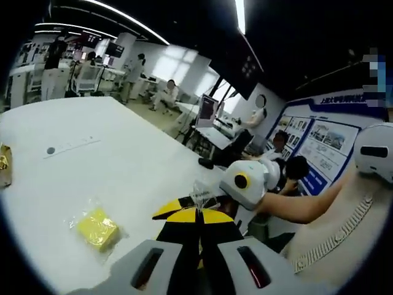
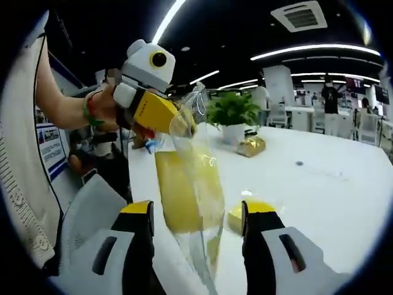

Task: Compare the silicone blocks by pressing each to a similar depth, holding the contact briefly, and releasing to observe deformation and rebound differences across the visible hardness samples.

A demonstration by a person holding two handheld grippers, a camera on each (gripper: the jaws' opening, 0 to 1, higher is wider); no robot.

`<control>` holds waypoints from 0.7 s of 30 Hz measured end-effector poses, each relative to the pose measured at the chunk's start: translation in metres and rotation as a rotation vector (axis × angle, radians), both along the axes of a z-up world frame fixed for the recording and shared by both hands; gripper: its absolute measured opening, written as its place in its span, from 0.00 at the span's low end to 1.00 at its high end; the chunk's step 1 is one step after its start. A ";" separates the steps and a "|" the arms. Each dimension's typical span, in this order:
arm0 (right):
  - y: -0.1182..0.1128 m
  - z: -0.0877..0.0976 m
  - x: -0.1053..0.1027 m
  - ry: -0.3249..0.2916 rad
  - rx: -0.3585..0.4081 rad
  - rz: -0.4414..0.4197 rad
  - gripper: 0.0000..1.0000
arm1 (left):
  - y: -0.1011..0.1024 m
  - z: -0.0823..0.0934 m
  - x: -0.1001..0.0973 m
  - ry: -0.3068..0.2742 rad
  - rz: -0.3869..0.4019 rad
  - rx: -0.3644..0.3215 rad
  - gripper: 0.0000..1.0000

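My left gripper (image 1: 196,213) is shut on the crumpled top of a clear plastic bag (image 1: 201,195), held above the white table (image 1: 123,153). In the right gripper view that bag (image 2: 202,153) hangs from the left gripper (image 2: 175,120) with a yellow silicone block (image 2: 181,193) inside it. My right gripper (image 2: 198,212) stands open, one jaw on each side of the hanging bag, with a gap on both sides. A second yellow block in its own clear wrap (image 1: 98,228) lies flat on the table, and its edge (image 2: 235,216) also peeks out behind the bag.
A potted plant (image 2: 232,110) and a gold-wrapped item (image 2: 252,146) stand further back on the table. The table's edge runs close beside the grippers. A person's arm (image 1: 307,209) reaches in, with seated people and desks beyond.
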State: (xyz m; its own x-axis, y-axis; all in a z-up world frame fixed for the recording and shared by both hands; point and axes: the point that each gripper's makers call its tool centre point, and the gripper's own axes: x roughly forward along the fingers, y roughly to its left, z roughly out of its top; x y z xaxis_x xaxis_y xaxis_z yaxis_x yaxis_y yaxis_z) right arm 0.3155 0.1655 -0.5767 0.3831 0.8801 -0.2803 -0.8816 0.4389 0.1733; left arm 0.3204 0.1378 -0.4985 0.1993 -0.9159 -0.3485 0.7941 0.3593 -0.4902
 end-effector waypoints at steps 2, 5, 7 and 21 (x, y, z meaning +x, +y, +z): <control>0.003 0.000 -0.001 -0.021 -0.002 0.011 0.50 | 0.001 -0.001 0.000 0.018 -0.003 -0.005 0.00; 0.007 0.001 -0.003 -0.043 -0.001 0.027 0.40 | 0.003 -0.003 0.000 0.024 -0.002 0.000 0.00; 0.009 0.003 -0.004 -0.072 0.001 0.043 0.33 | 0.004 -0.004 0.000 0.021 -0.006 0.003 0.00; 0.007 0.001 -0.010 -0.078 -0.030 0.018 0.17 | 0.009 -0.009 -0.005 0.012 -0.035 -0.002 0.00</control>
State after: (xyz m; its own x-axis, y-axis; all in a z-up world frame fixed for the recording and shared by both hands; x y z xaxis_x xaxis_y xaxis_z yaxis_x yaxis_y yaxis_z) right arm 0.3053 0.1728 -0.5759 0.3891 0.8788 -0.2762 -0.8998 0.4268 0.0904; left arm 0.3149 0.1465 -0.5071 0.1627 -0.9229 -0.3490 0.8001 0.3304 -0.5007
